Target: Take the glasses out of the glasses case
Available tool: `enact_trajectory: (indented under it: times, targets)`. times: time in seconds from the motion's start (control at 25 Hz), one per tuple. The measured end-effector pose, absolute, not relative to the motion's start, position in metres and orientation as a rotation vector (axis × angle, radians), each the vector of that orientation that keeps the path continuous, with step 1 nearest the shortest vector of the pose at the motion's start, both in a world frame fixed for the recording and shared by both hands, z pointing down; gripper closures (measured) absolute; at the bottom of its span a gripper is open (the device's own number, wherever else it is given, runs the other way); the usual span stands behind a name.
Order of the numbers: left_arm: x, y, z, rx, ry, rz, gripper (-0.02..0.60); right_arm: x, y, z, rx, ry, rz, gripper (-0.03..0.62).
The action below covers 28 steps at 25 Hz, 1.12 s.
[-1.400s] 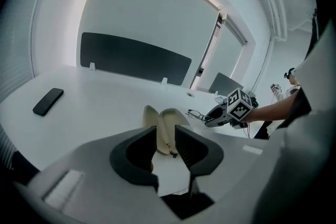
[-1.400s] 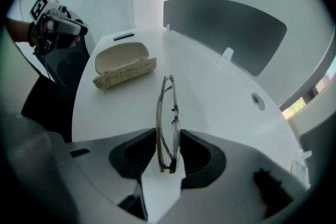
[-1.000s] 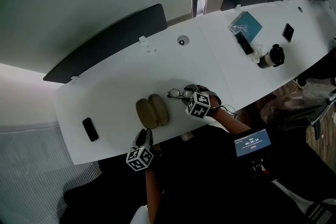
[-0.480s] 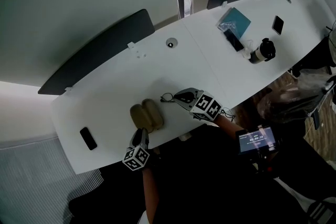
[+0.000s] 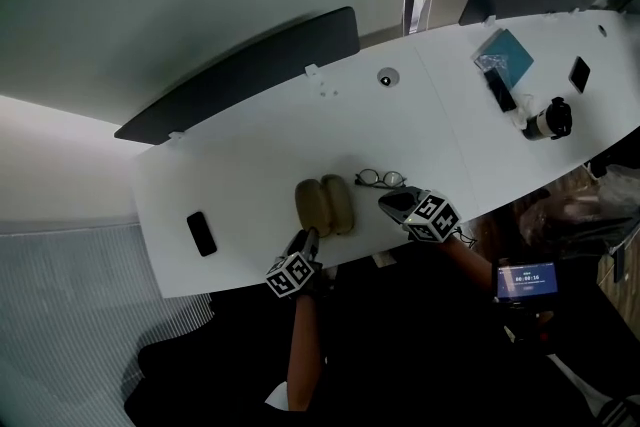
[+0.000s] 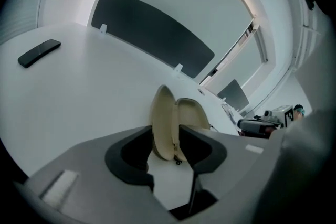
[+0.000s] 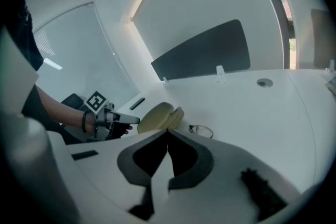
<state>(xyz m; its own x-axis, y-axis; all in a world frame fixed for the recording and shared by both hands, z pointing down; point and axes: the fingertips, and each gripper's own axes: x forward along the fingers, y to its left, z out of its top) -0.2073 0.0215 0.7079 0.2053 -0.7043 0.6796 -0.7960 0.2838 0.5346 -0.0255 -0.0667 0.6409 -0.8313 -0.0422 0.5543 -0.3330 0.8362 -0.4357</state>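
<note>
- left hand-held gripper (image 5: 306,243) sits at the near edge of the worktop (image 5: 250,165), jaws spread apart, gripping nothing.
- glasses case (image 5: 325,205), tan and lying open with its two halves side by side, is just beyond that gripper's tips. in the left gripper view its near end shows right in the mouth of the spread jaws; whether the jaws touch it cannot be told.
- right hand-held gripper (image 5: 393,202) is near the worktop's near edge, to the right of the case, with its jaw tips pressed together and nothing between them.
- glasses (image 5: 380,178) lie out of the case on the bare worktop, just right of the case's far end and just beyond the right hand-held gripper's tips, apart from them.
- in the right gripper view the glasses lie ahead and slightly right of the closed tips, the case is to their left, and the left hand-held gripper with the hand (image 7: 90,122) holding it is further left.
- dark phone (image 5: 201,233) lies flat toward the left end of the worktop, well apart from the case.
- teal book (image 5: 503,50) and a few small dark items lie at the far right end, well apart from both grippers.
</note>
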Motion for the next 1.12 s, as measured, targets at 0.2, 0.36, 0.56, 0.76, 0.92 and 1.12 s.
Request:
enact_trajectory:
  times: [0.2, 0.36, 0.56, 0.76, 0.92, 1.12]
  targets:
    - [-0.22, -0.004, 0.707, 1.461, -1.438, -0.015, 0.417, -0.065, -0.042, 0.664, 0.218, -2.367, 0.751, 0.583]
    - [-0.227, -0.013, 0.691, 1.538, -1.318, -0.131, 0.423, -0.095, -0.033, 0.692, 0.231, -2.211, 0.703, 0.583]
    - [-0.262, -0.025, 0.678, 1.693, -1.239, -0.106, 0.422, -0.097, -0.039, 0.698, 0.413, -2.11, 0.732, 0.583]
    - [-0.236, -0.038, 0.71, 1.781, -0.835, 0.004, 0.423, -0.064, -0.04, 0.704, 0.659, -1.985, 0.836, 0.583]
    - [-0.203, -0.024, 0.702, 1.836, -0.679, 0.082, 0.423, -0.072, -0.025, 0.733, 0.634, -1.911, 0.853, 0.585]
    - [-0.197, -0.007, 0.665, 1.954, -0.663, 0.072, 0.428, -0.153, -0.029, 0.738, 0.442, -2.051, 0.803, 0.585]
